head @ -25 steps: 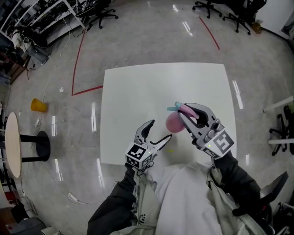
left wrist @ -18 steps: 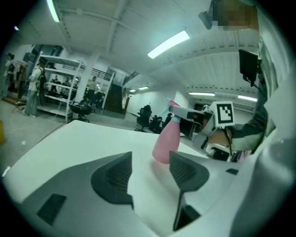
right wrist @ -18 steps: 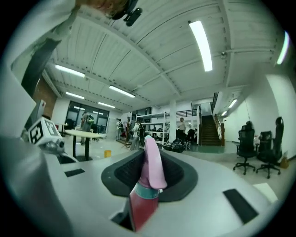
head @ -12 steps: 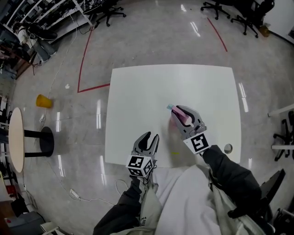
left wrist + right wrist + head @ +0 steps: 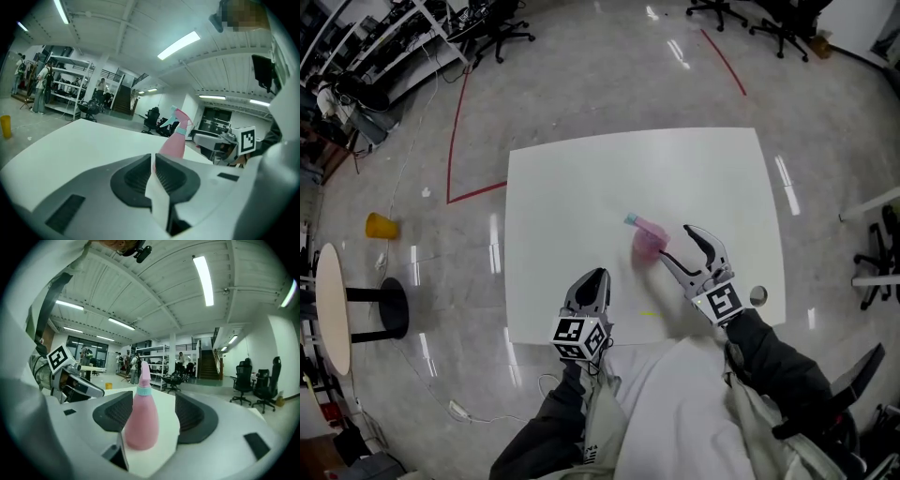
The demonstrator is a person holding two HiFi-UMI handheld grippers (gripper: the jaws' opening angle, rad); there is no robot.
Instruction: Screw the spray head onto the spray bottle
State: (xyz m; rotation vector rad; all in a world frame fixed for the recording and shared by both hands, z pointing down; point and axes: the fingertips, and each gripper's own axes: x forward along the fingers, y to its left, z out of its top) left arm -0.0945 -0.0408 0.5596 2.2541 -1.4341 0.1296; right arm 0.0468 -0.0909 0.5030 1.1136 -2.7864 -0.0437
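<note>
A pink spray bottle (image 5: 648, 241) stands upright on the white table (image 5: 581, 178), its pink spray head (image 5: 632, 221) with a teal collar seated on top. My right gripper (image 5: 677, 244) sits just behind it. Its jaws are opening, and the bottle (image 5: 142, 420) stands between them with a gap on each side. My left gripper (image 5: 595, 279) is shut with nothing in it, at the table's near edge to the left of the bottle. In the left gripper view the bottle (image 5: 174, 140) rises beyond the closed jaws, and the right gripper (image 5: 220, 140) shows beside it.
A small round object (image 5: 757, 296) lies by the table's right edge. On the floor to the left are a yellow cup (image 5: 380, 225) and a round side table (image 5: 328, 300). Office chairs (image 5: 502, 28) and red floor tape (image 5: 455, 131) lie farther off.
The right gripper lowered the bottle onto the table, let go and opened. The left gripper shut and drew back to the table's near edge.
</note>
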